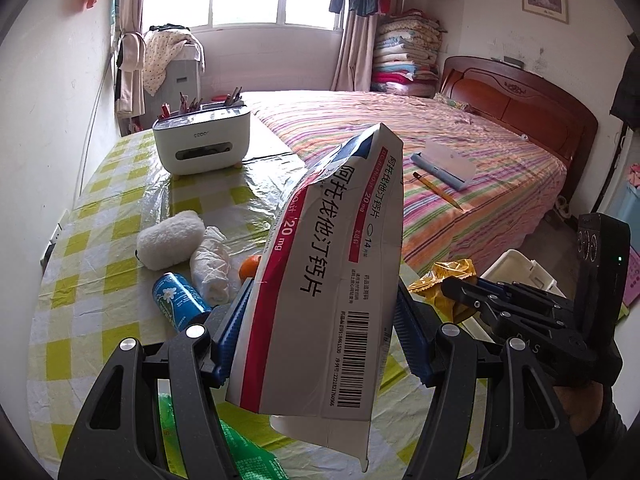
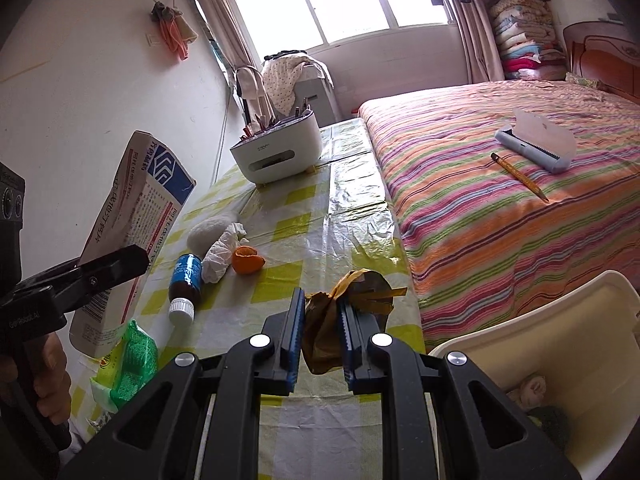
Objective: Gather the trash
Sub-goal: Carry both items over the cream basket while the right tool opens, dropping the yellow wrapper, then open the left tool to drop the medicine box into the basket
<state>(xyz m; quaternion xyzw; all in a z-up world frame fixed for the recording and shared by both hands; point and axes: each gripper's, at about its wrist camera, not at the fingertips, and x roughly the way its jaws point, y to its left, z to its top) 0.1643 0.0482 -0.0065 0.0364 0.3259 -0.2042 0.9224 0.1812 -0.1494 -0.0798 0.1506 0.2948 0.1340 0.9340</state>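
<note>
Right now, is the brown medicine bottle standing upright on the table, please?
No, the brown bottle lies on its side on the checked tablecloth, white cap toward the camera.

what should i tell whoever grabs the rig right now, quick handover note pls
Left claw: shut on the medicine box, held above the table.
Right claw: shut on a crumpled yellow wrapper, beside the white bin at the table's end.
Done: some trash already lies in the bin.
Left: drop both held items in. Still on the table: crumpled tissue, orange peel, blue-label bottle, green packet, white fluffy roll.
</note>
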